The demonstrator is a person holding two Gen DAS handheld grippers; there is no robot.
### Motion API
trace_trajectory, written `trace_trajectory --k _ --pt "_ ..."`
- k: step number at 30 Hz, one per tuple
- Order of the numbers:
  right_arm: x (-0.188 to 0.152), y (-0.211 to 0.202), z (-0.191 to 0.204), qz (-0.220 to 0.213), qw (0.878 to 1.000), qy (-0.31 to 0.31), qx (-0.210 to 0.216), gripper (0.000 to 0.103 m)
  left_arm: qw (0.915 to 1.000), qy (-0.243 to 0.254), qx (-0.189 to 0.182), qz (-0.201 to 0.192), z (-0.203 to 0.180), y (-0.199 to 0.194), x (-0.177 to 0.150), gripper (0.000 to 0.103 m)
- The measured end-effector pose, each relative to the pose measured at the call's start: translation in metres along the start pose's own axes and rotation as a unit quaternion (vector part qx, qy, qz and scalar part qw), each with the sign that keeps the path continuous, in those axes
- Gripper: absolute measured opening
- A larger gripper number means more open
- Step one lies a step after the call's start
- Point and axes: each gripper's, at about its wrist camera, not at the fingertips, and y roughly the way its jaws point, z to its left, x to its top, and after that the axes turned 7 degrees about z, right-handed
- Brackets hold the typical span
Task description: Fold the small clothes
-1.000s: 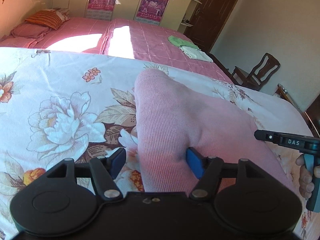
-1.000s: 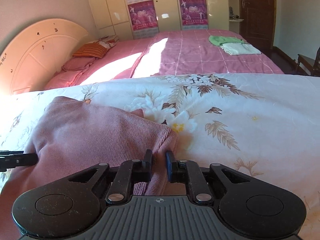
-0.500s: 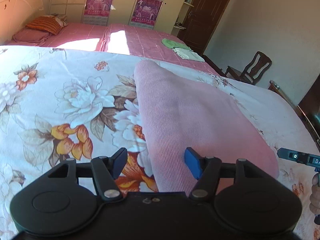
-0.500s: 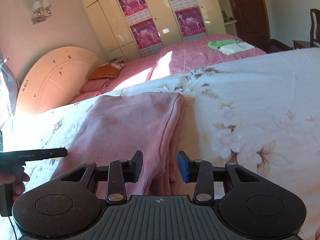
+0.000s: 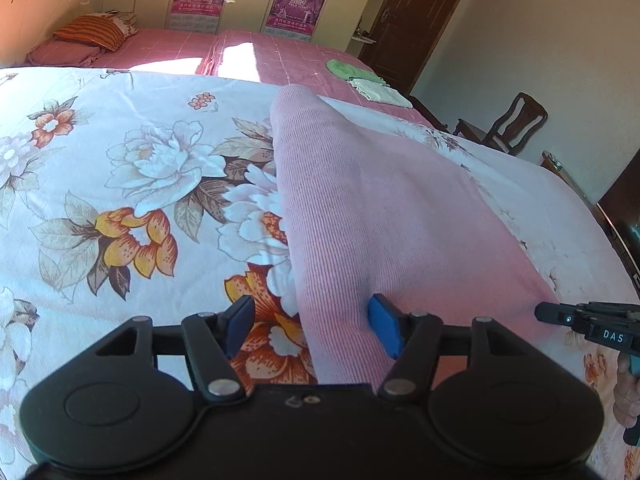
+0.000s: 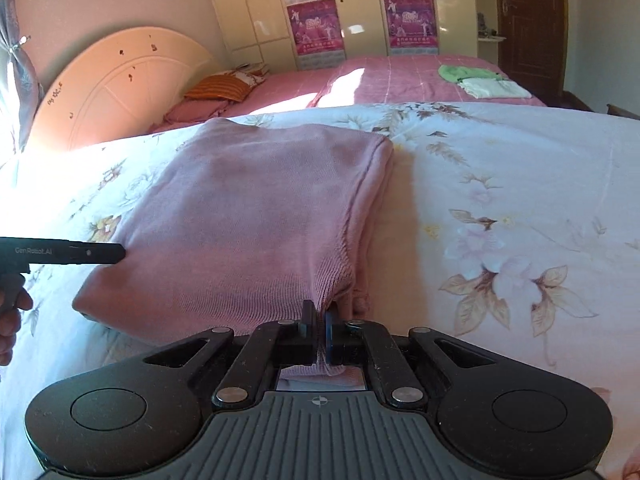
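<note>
A pink knitted garment lies folded on the floral bedsheet; it also shows in the right wrist view. My left gripper is open, its blue pads straddling the garment's near left edge. My right gripper is shut on the garment's near right corner. The right gripper's tip shows at the right of the left wrist view. The left gripper's tip shows at the left of the right wrist view.
A second bed with a pink cover stands behind, carrying folded green and white clothes and pillows. A curved headboard stands at the left, a wooden chair and a dark door at the right.
My right gripper went from open to shut on the garment's corner. My left gripper stayed open at the garment's left edge. Both views shifted slightly over the garment.
</note>
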Motion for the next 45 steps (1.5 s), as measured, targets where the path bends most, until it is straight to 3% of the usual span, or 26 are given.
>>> trace_trajectory --k 7,8,10,13,17,20,22,23,24,26,29,31,35,38,42,45 --pt "0.002 0.012 0.002 0.020 1.000 0.000 -0.017 0.003 0.9999 0.002 0.012 0.010 -0.002 0.005 -0.007 0.069" --pt "0.003 0.009 0.001 0.016 1.000 0.009 -0.012 0.003 0.9999 0.001 0.013 0.011 -0.003 0.003 -0.005 0.069" --pt "0.005 -0.005 -0.003 -0.011 0.999 0.026 -0.019 0.024 0.9999 0.005 0.013 0.002 -0.005 -0.005 -0.002 0.067" --pt "0.016 -0.023 0.004 -0.060 0.998 0.009 -0.018 0.024 0.9997 0.007 0.011 -0.020 -0.006 -0.011 0.011 0.067" --pt "0.045 -0.006 0.024 -0.073 0.997 -0.026 -0.009 0.024 0.9992 0.016 0.018 -0.033 -0.013 0.002 0.045 0.067" --pt "0.062 0.027 0.039 -0.054 0.997 -0.053 -0.011 0.024 0.9999 0.010 0.013 -0.004 -0.013 0.028 0.059 0.068" --pt "0.063 0.061 0.044 -0.007 0.997 -0.076 -0.034 0.024 0.9995 0.011 0.023 0.017 -0.009 0.049 0.057 0.084" --pt "0.060 0.077 0.043 0.015 0.995 -0.086 -0.048 0.023 0.9997 0.006 0.021 0.010 -0.005 0.054 0.053 0.085" --pt "0.057 0.080 0.044 0.002 0.994 -0.096 -0.052 0.023 0.9999 -0.003 0.012 0.005 0.000 0.054 0.050 0.085" --pt "0.061 0.075 0.046 0.014 0.993 -0.107 -0.054 0.024 0.9998 0.000 0.018 0.006 -0.001 0.046 0.050 0.085" --pt "0.062 0.052 0.031 -0.010 0.997 -0.074 -0.029 0.025 0.9999 0.005 0.010 -0.004 -0.003 0.029 0.047 0.084" --pt "0.057 0.037 0.009 -0.023 0.999 -0.028 -0.007 0.065 0.9999 0.001 -0.012 -0.003 0.003 0.020 0.042 0.084" --pt "0.055 0.025 -0.037 -0.013 0.996 0.065 0.063 0.063 0.9968 -0.027 -0.074 0.017 0.021 0.021 0.039 0.084" --pt "0.055 0.031 -0.072 0.002 0.981 0.144 0.129 0.063 0.9877 -0.070 -0.133 0.041 0.037 0.031 0.041 0.081" --pt "0.051 0.059 -0.100 0.053 0.958 0.191 0.207 0.063 0.9872 -0.057 -0.140 0.053 0.040 0.044 0.046 0.078" --pt "0.060 0.069 -0.108 0.055 0.948 0.201 0.241 0.063 0.9870 -0.049 -0.143 0.054 0.037 0.052 0.053 0.078"
